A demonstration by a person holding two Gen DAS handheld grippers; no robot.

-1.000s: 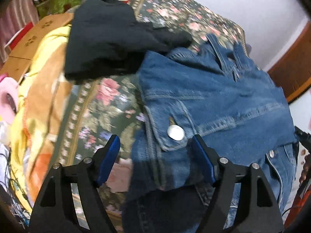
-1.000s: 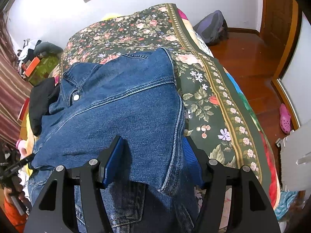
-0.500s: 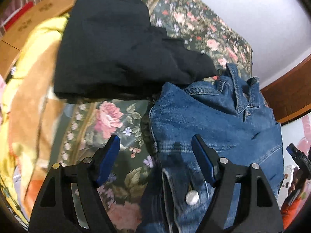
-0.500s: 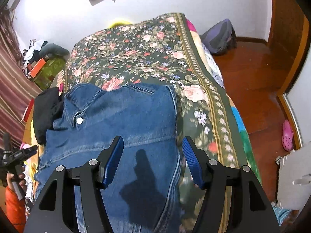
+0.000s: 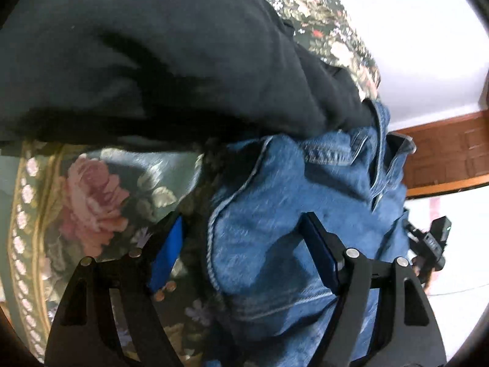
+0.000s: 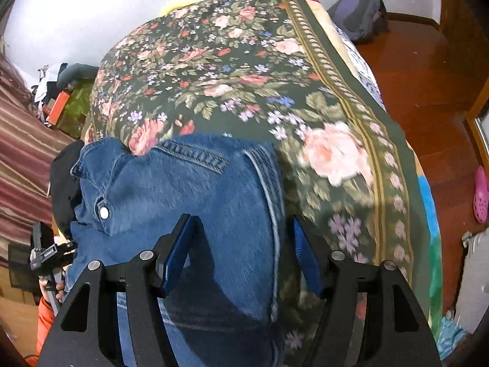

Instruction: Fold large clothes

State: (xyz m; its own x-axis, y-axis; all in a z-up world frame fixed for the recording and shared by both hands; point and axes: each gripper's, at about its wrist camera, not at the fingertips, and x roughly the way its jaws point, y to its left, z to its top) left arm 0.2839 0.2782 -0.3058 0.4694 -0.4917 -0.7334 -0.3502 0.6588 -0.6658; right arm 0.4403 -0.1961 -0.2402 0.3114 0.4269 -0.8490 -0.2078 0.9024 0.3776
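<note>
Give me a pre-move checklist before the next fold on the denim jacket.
1. Left gripper open over the jacket's edge: ok.
2. Right gripper open, nothing pinched: ok.
3. Denim jacket lying folded on the floral bedspread: ok.
4. Jacket clear of the black garment: not ok, its collar end touches it.
5. Layers square underneath: cannot tell.

This is a bedroom in a home: a bed with a floral cover, a pink slipper on the wooden floor beside the bed.
</note>
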